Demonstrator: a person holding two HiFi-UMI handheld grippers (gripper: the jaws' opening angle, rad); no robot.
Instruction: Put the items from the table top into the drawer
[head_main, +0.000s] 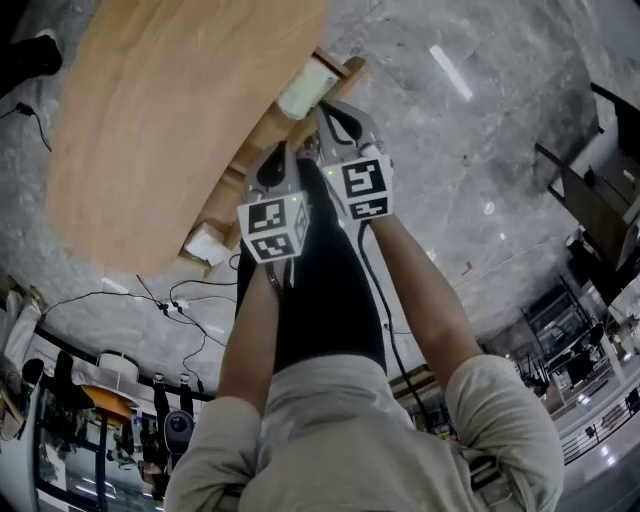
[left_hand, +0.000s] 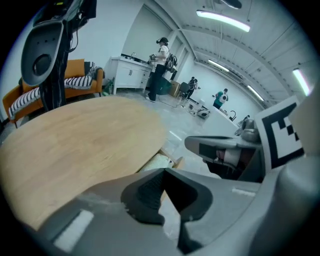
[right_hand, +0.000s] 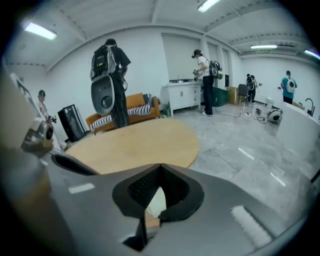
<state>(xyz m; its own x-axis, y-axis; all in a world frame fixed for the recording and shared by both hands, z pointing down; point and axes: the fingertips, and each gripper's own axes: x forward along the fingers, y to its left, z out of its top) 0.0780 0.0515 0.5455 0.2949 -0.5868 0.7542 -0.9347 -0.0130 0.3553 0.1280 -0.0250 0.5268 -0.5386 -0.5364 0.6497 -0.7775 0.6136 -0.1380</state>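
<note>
Sofa (right_hand: 134, 104) behind table (right_hand: 140, 142), gripper views, seemingly

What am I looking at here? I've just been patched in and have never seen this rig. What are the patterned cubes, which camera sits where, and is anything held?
There is no robot arm here. A person wears a camera on the head and holds a two-jaw gripper in each hand. The head view looks steeply down the arms at the left gripper and right gripper. The marker cubes are parts of those grippers. The other two pictures come from cameras riding on each gripper, looking along its jaws. Both pairs of jaws are together with nothing between them. No items show on the visible part of the wooden table top. Under its edge, an open drawer holds a pale item.
</note>
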